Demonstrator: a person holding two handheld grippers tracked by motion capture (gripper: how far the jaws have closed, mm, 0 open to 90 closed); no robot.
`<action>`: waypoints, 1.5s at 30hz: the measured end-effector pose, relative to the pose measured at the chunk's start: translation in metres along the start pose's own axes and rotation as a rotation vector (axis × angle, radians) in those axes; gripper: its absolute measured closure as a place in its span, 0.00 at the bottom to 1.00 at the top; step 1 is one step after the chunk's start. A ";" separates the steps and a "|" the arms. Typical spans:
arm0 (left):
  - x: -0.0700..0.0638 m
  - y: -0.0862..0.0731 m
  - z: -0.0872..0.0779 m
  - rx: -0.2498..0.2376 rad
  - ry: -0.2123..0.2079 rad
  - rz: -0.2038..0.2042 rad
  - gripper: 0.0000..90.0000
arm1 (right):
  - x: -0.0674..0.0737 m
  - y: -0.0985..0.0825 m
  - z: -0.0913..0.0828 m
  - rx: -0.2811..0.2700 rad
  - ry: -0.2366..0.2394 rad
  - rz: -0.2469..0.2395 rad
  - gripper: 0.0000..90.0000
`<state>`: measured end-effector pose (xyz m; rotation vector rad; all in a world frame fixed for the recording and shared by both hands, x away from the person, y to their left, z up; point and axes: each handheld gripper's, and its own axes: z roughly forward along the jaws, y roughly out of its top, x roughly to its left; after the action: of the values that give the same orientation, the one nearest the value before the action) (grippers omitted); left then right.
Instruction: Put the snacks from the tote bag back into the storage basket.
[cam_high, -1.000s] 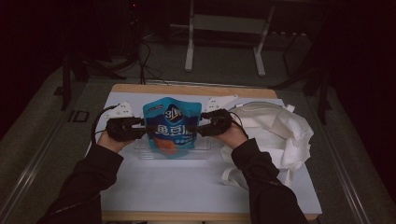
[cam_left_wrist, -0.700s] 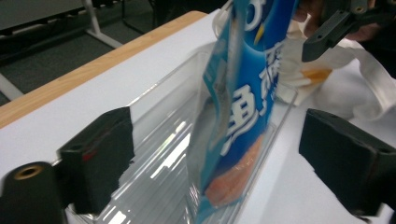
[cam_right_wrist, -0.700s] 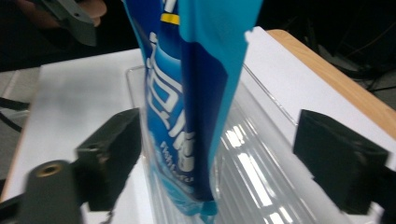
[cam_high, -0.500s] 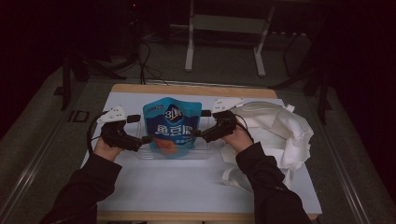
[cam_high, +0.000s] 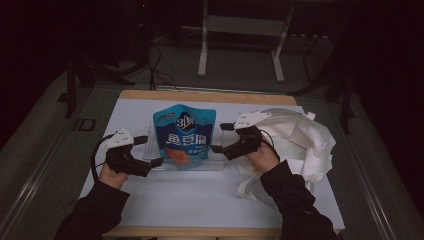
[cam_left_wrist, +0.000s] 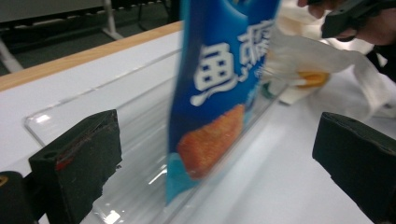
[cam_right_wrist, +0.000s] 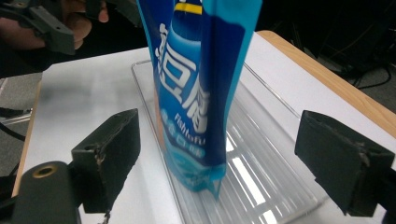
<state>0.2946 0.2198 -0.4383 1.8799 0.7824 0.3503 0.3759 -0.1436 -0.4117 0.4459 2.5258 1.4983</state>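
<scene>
Between gaping tongs (cam_left_wrist: 219, 154), snack pouch (cam_high: 184, 136) upright

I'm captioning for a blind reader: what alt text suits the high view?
A blue snack pouch stands upright in a clear tray on a white table, between a person's open left tongs and right tongs. A white cloth bag lies beside the right hand.

My left gripper (cam_high: 154, 162) sits low at the near left, jaws just opened wide, nothing pressed between the pads. My right gripper (cam_high: 216, 148) is a little farther off on the right, jaws likewise just opened. Both forearms reach in from the near edge.
</scene>
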 end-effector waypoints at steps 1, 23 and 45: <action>-0.003 -0.001 -0.001 -0.004 0.001 0.005 0.02 | 0.000 -0.002 -0.002 -0.002 -0.004 0.003 0.16; -0.059 -0.012 -0.001 -0.001 -0.087 0.059 0.02 | 0.018 -0.039 -0.049 -0.020 -0.091 0.022 0.16; -0.093 -0.003 0.042 0.044 -0.234 0.109 0.02 | 0.035 -0.080 -0.095 -0.047 -0.168 0.044 0.16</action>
<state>0.2479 0.1296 -0.4492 1.9666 0.5357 0.1767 0.3018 -0.2463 -0.4357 0.5972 2.3618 1.4661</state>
